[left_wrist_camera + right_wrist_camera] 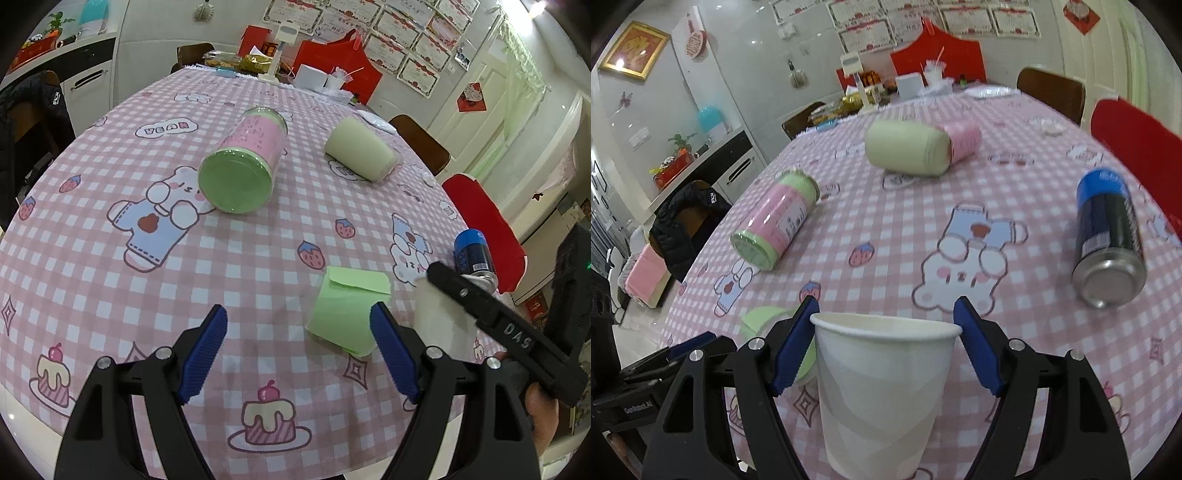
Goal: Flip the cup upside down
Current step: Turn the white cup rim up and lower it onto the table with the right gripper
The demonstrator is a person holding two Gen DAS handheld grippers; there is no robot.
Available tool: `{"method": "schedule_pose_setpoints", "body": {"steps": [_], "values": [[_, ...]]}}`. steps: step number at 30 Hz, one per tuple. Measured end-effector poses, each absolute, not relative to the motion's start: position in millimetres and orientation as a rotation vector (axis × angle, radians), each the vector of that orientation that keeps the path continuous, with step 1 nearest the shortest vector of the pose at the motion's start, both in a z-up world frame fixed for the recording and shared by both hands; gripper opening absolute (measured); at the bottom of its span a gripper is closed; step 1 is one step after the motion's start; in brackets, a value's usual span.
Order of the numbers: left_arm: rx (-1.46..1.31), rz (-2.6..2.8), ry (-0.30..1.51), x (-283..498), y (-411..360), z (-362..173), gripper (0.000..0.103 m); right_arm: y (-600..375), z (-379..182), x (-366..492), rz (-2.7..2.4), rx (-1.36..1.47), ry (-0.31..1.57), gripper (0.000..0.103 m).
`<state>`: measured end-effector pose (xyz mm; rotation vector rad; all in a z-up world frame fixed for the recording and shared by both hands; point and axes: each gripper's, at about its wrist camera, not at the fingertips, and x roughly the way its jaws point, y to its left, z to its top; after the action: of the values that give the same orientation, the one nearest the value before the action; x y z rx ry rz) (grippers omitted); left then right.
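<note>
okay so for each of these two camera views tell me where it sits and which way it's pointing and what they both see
Left wrist: on the left tool, looking across the table past a green cup; its open blue pads and the right tool show.
Right wrist: on the right tool, facing the white paper cup between its open pads.
Shared: pink-green jar, blue can.
</note>
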<state>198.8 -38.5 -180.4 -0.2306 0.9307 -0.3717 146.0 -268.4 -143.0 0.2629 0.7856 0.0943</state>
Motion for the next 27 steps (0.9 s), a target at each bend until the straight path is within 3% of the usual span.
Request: {"method": "schedule_pose_setpoints", "body": {"steps": [14,27], "values": [[-0.233,-0.360,0.939,203.2,-40.7,-184.1,0.078,-261.5,-121.7,137.2,-0.057,0.084,0.607,0.071],[-0.217,-0.347,0.942,203.1,-41.6,-186.8,0.078,-255.8,-131.6,123.8,-0.087,0.028,0.586,0.072]]}}
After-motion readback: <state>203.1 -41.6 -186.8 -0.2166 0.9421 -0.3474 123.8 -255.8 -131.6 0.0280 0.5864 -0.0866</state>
